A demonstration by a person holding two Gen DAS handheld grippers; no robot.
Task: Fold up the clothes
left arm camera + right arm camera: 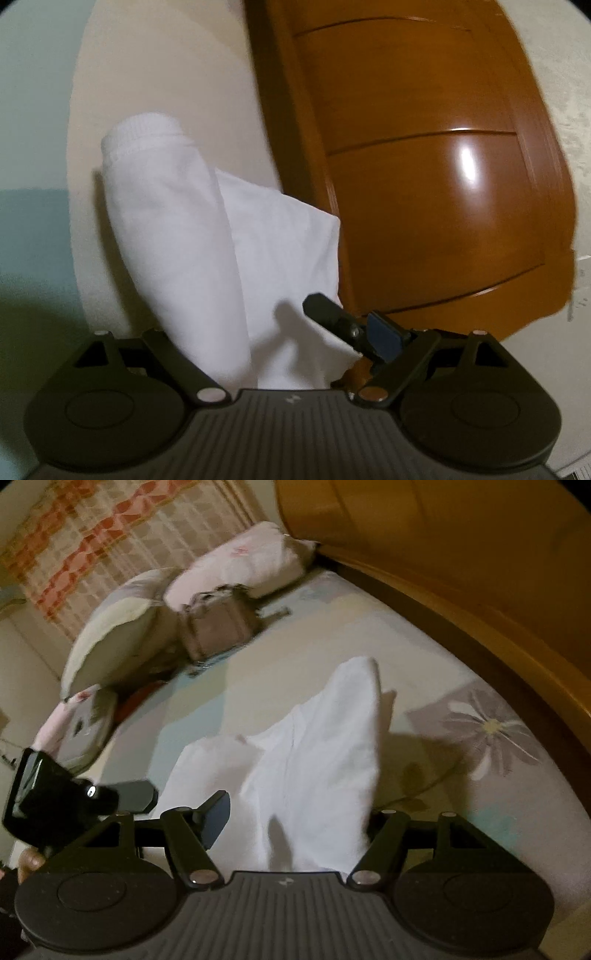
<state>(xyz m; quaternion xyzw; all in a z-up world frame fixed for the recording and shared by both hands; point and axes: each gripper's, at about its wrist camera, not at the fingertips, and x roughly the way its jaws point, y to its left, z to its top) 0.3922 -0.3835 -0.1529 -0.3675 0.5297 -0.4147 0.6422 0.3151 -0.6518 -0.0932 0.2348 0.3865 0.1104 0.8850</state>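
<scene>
The white garment (207,236) fills the lower middle of the left wrist view, running from a ribbed cuff at upper left down between the arms of the left claw (295,354); that claw's own fingers cannot be made out, so whether it grips the cloth cannot be told. In the right wrist view the same white garment (314,760) rises from the bottom centre to a peak in the middle, passing into the right claw (291,823), which stands fairly wide; one dark finger pad (218,819) shows bare at the cloth's left edge, the other is hidden, so a grip is unclear. Only the left view shows the wooden door (424,166) at right. Only the right view shows the bed (480,794) with its flowered sheet, pillows (122,627) at upper left, the curtain (110,528), and the other claw at lower left.
</scene>
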